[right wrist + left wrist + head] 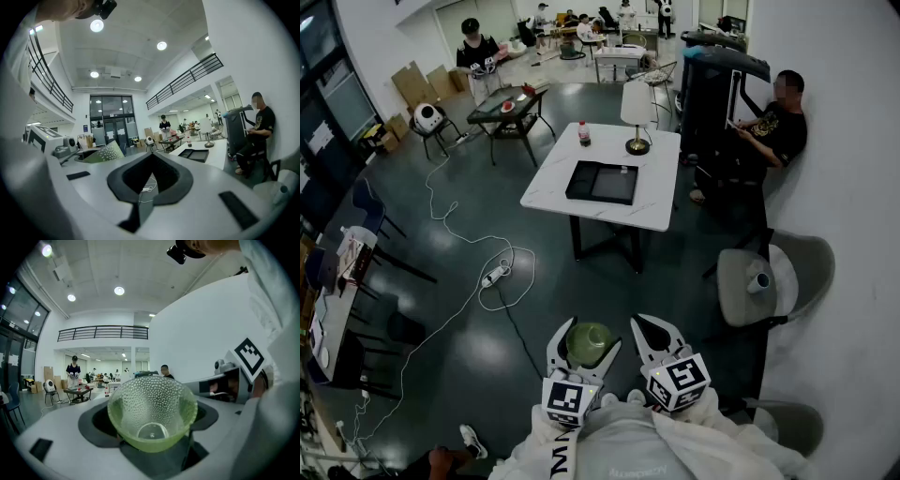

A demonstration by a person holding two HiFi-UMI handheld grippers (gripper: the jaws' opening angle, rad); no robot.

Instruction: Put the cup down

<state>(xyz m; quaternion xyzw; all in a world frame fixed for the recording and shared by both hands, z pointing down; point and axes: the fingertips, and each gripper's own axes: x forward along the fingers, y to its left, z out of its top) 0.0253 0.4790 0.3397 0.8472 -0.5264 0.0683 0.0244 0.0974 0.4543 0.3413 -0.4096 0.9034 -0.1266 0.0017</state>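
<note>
Carrying step, cup not yet set down. The left gripper (584, 337), at the lower middle of the head view, is clamped on a green, dimpled, see-through cup (152, 411). Its jaws stand wide and press the cup's sides, and the cup lies with its mouth toward that gripper's camera. The right gripper (654, 336), just beside it, has its jaws together on nothing; only the dark floor (487, 234) and a white cable (464, 220) show through the gap between them.

Both grippers sit close to the person's body, over bare floor. The nearest likely surface, a white table (656, 159) in the upper middle of the frame, is well apart from the cup. It carries a black tray (602, 182), a lamp (637, 117) and a bottle (584, 133).

The next move probably calls for walking the cup to that table, turning it upright over a bare patch, lowering it until the base rests, and only then parting the jaws.
</note>
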